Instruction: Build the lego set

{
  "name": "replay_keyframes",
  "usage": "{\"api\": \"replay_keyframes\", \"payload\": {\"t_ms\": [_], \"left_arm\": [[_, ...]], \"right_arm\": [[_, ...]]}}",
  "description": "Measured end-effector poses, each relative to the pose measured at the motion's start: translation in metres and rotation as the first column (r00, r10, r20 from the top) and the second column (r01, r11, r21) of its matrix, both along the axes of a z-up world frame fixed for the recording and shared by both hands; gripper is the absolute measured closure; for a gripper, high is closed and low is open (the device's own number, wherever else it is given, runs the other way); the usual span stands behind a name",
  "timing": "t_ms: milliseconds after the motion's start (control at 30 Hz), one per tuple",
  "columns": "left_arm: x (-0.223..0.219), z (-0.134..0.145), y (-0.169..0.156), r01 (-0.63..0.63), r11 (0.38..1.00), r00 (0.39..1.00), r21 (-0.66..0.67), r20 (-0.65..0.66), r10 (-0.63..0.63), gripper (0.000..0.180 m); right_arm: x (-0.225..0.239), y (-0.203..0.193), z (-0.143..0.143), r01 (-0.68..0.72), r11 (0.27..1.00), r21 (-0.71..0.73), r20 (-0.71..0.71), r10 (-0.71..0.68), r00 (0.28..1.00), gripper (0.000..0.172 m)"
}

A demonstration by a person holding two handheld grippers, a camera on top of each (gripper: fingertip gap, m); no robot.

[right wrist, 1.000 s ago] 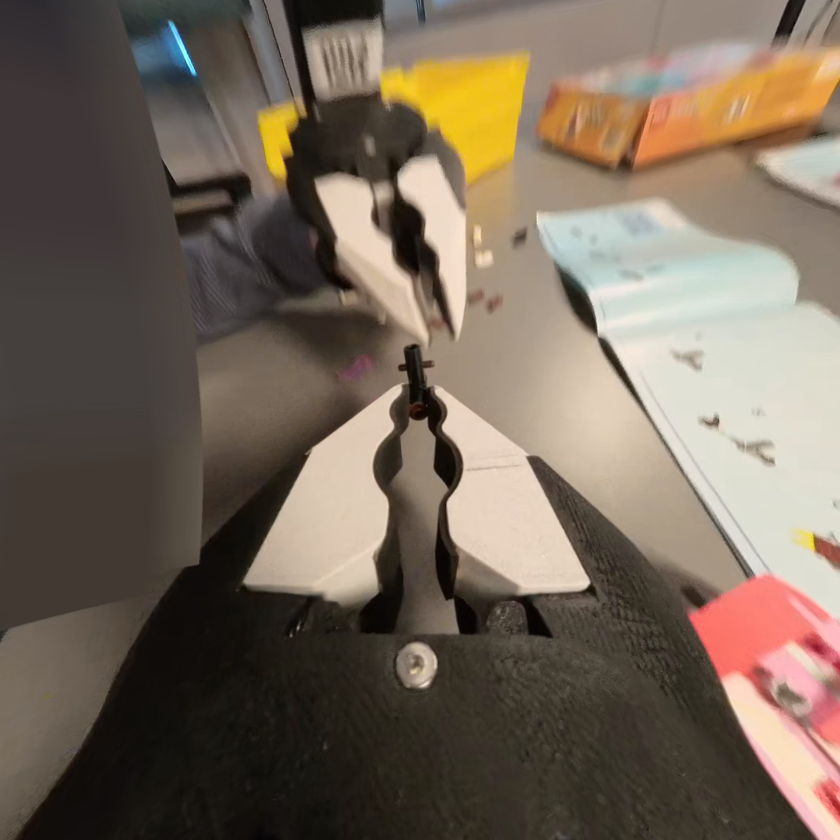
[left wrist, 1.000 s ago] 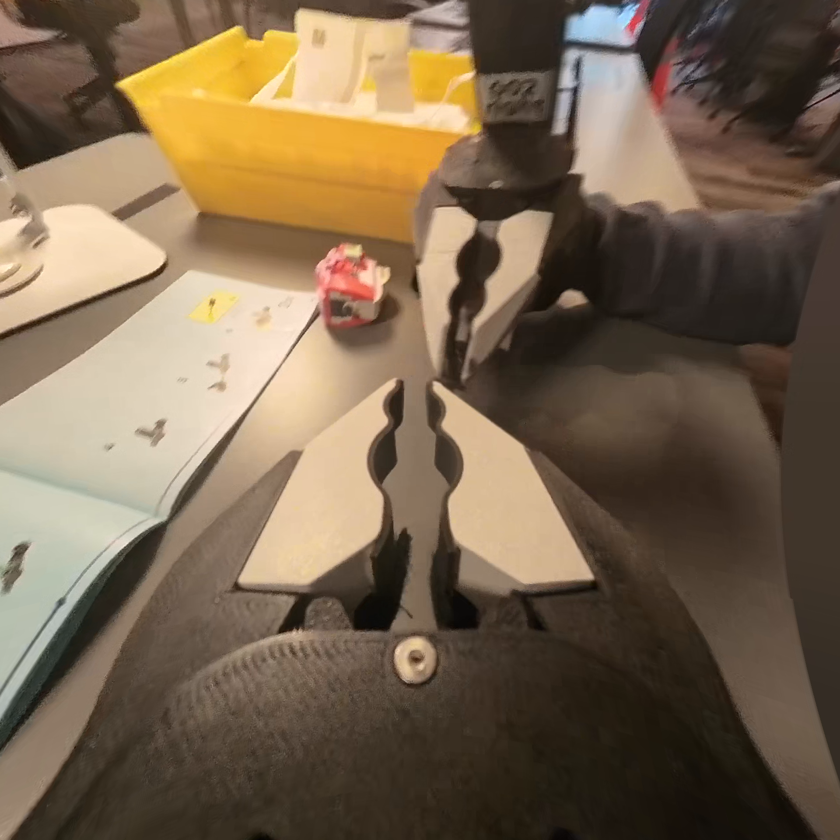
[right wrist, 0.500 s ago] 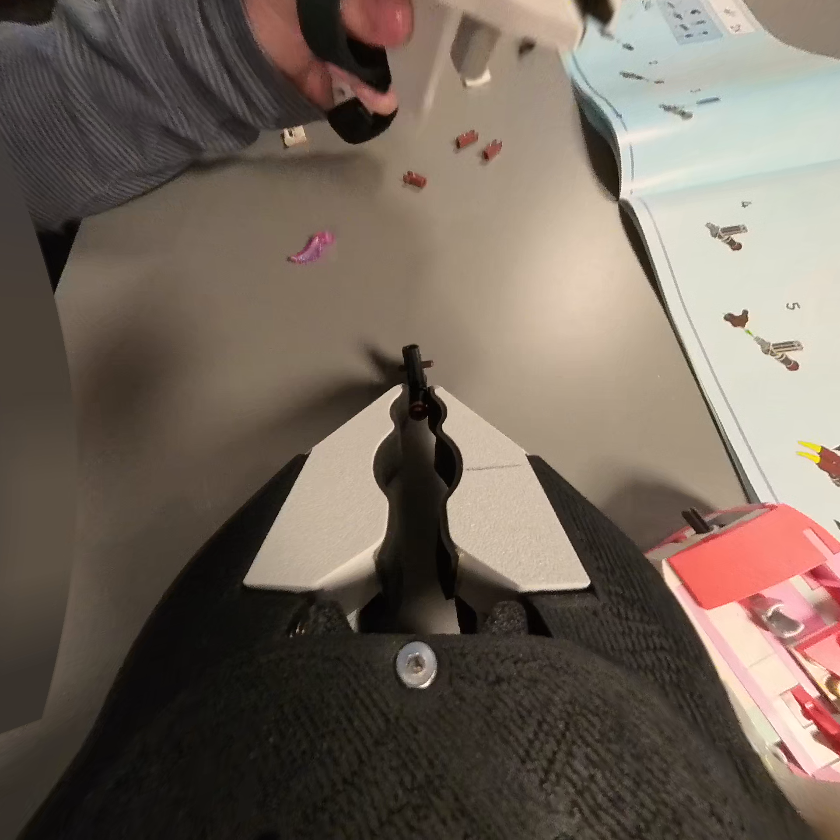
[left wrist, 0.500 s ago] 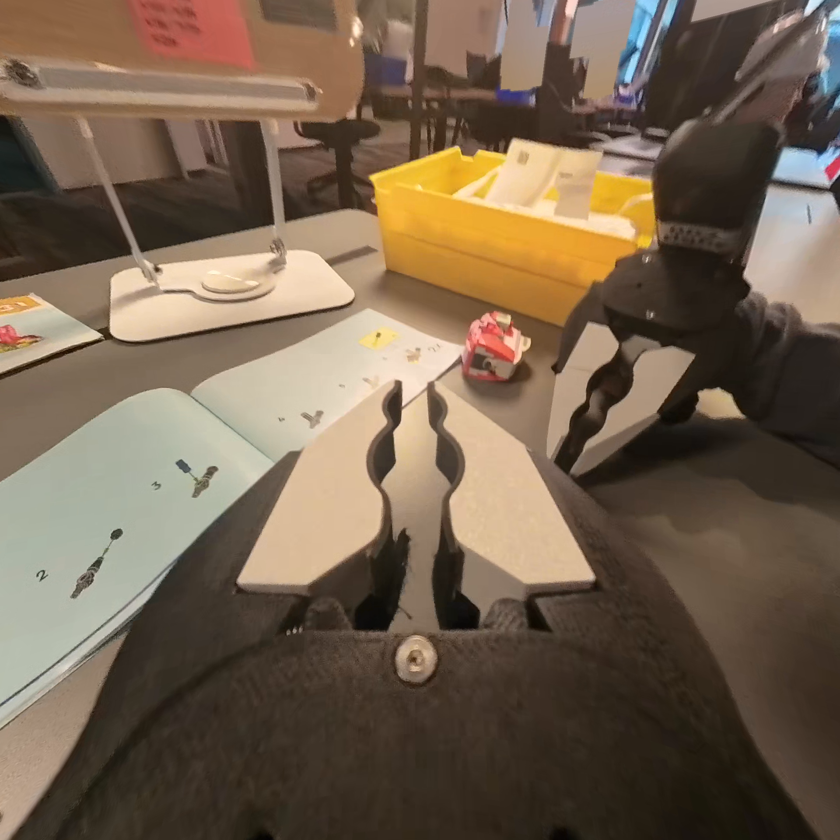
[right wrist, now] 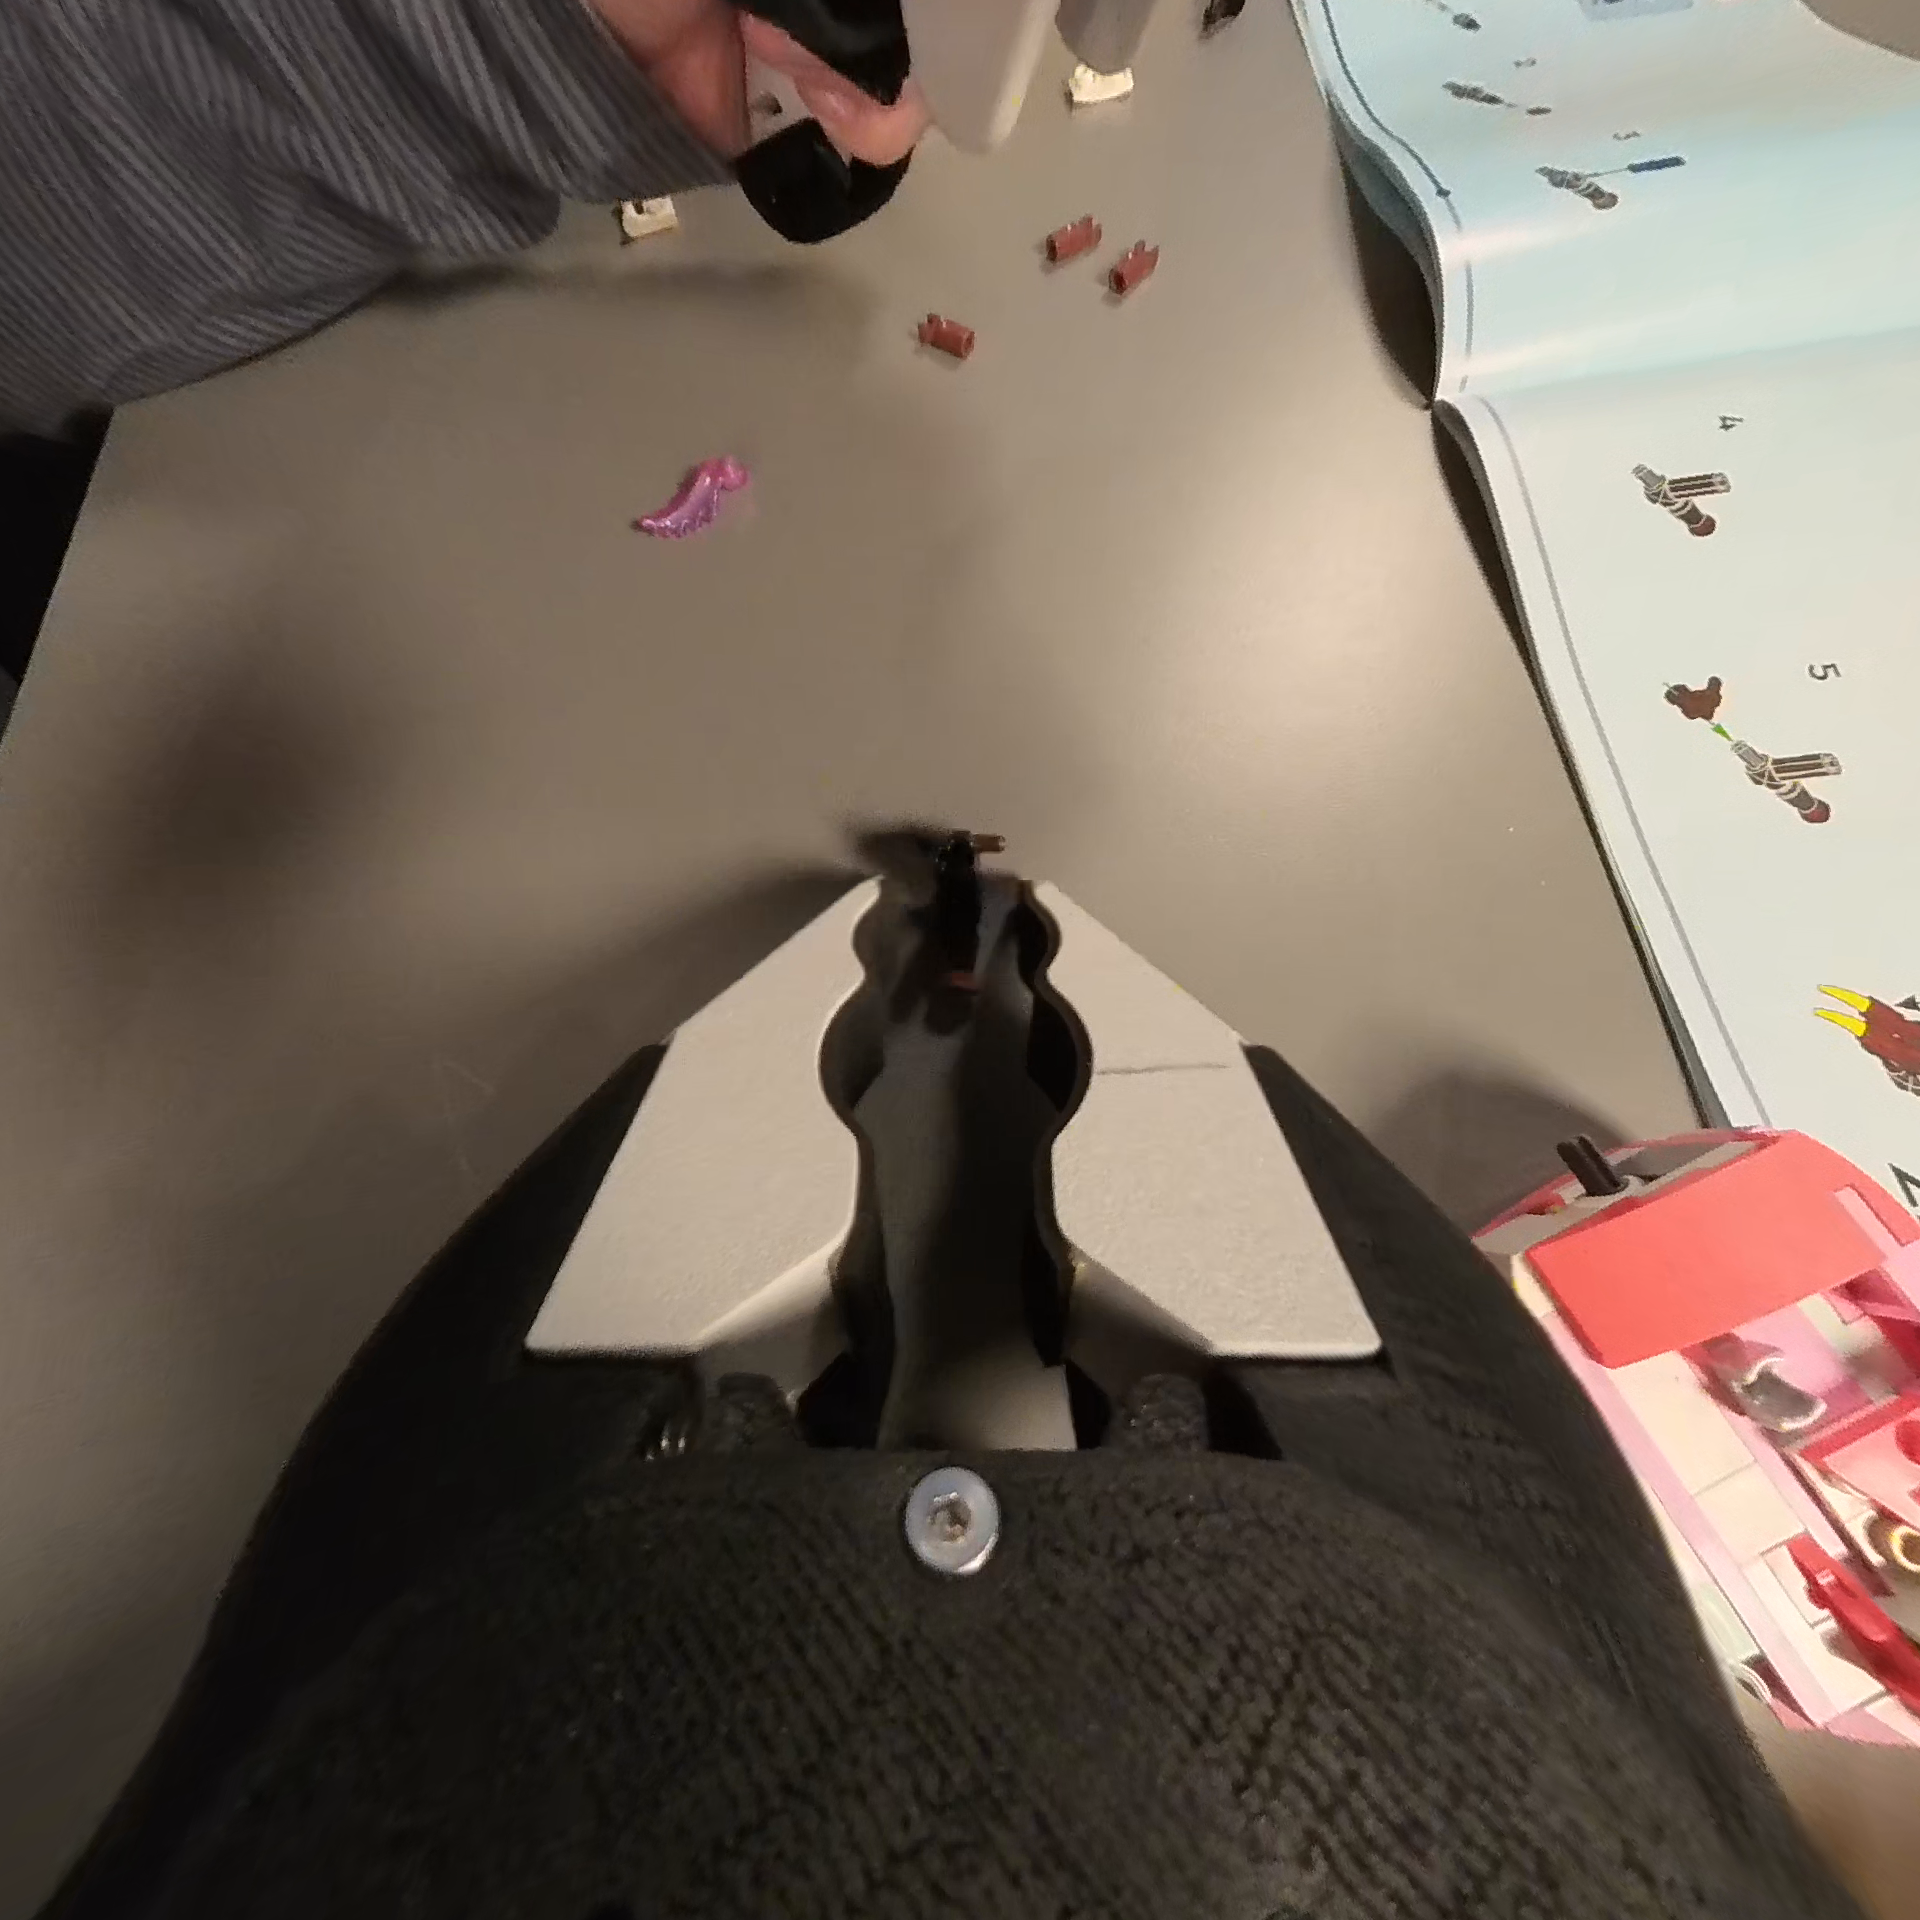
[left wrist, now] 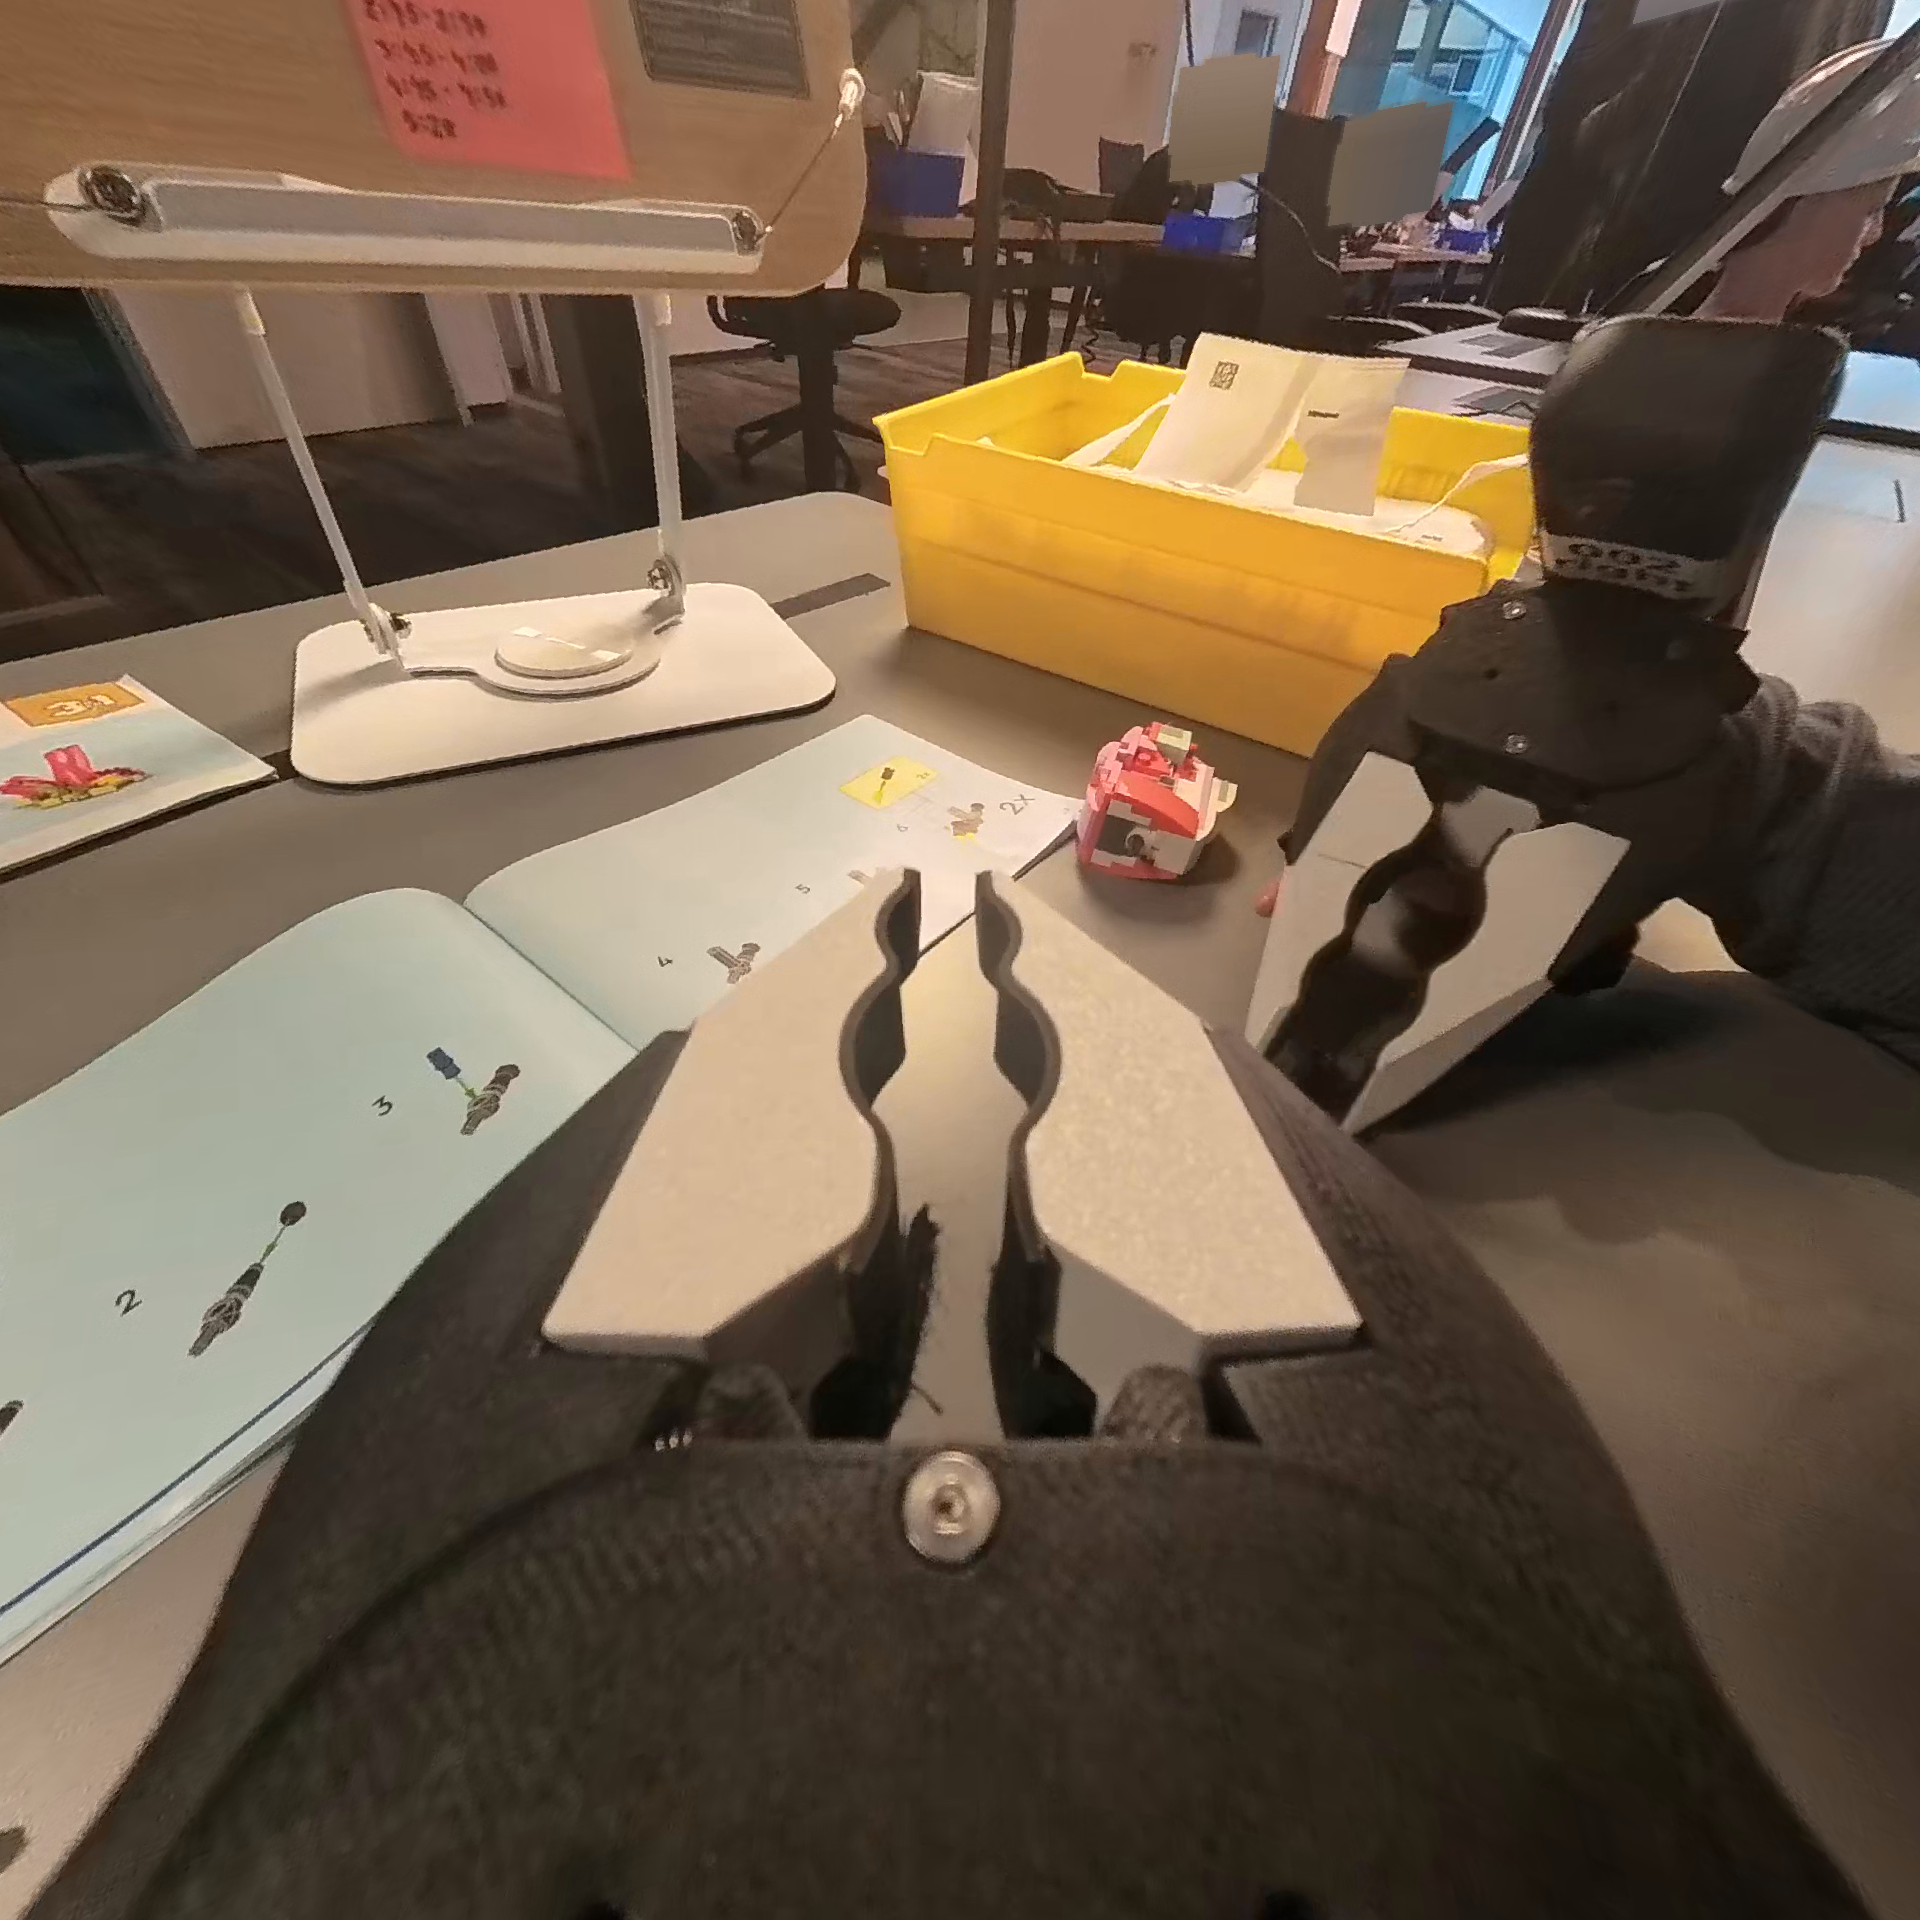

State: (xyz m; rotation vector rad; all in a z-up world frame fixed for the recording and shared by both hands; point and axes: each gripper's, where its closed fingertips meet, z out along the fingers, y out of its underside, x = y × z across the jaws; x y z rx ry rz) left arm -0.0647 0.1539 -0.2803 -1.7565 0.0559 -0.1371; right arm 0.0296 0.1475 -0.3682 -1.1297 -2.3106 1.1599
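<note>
Left gripper (left wrist: 948,891) raised over the edge of an open booklet (left wrist: 312,1039) on the grey counter (left wrist: 1662,1247); fingers slightly apart, nothing between them. Near its tips, a small red-and-pink brick model (left wrist: 1148,818) on the counter, just past the booklet's corner. Behind that, a yellow bin (left wrist: 1143,582) with white bags inside. To the left, a white stand (left wrist: 561,675) with a wooden board on top.

Right gripper (right wrist: 956,888) tilted down to the counter, held by a hand in a grey sleeve (left wrist: 1829,852). Between its tips, a thin black pin (right wrist: 954,883) with a small brown cross-piece at the far end, blurred. Fingers parted a little; a strip of counter visible between the pin and the right-hand finger, so not clamped. Whether the pin touches the left-hand finger: cannot tell.

Farther along the counter, a purple curved piece (right wrist: 694,501), three small brown pieces (right wrist: 1070,241) and two pale bits. At the right, the booklet's pages and the red-and-pink model close beside the gripper.
</note>
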Motion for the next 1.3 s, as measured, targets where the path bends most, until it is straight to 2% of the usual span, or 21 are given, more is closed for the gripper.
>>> {"api": "replay_keyframes", "payload": {"t_ms": [167, 300, 433, 567, 700, 933, 1067, 1300], "left_arm": [[0.0, -0.001, 0.001, -0.002, 1.0, 1.0, -0.002, -0.009, 0.002, 0.17], [-0.003, 0.001, 0.001, -0.026, 1.0, 1.0, 0.01, -0.012, 0.026, 0.164], [-0.008, 0.006, 0.001, -0.06, 0.997, 0.998, 0.041, 0.005, 0.06, 0.157], [-0.014, 0.009, -0.001, -0.089, 0.994, 0.996, 0.061, 0.015, 0.088, 0.155], [-0.014, 0.009, -0.001, -0.094, 0.994, 0.996, 0.064, 0.007, 0.094, 0.154], [-0.012, 0.008, 0.0, -0.102, 0.993, 0.993, 0.06, -0.049, 0.105, 0.153], [-0.011, 0.01, 0.0, -0.103, 0.992, 0.993, 0.068, -0.056, 0.107, 0.153], [-0.011, 0.008, 0.001, -0.104, 0.993, 0.992, 0.064, -0.059, 0.107, 0.153]], "right_arm": [[-0.002, 0.002, 0.007, 0.016, 0.999, -0.03, -0.034, -0.017, 0.999, 0.13], [-0.015, 0.009, 0.05, 0.046, 0.977, -0.21, -0.254, -0.099, 0.962, 0.128], [-0.022, 0.036, 0.088, 0.103, 0.926, -0.362, -0.444, -0.269, 0.855, 0.135], [-0.019, 0.066, 0.121, 0.201, 0.895, -0.399, -0.645, -0.43, 0.632, 0.147], [-0.009, 0.084, 0.143, 0.258, 0.856, -0.448, -0.715, -0.517, 0.47, 0.15], [0.003, 0.116, 0.154, 0.516, 0.772, -0.371, -0.818, -0.535, 0.212, 0.159], [0.008, 0.133, 0.154, 0.63, 0.696, -0.345, -0.833, -0.536, 0.136, 0.167], [0.008, 0.14, 0.152, 0.672, 0.663, -0.331, -0.833, -0.539, 0.123, 0.171]]}}
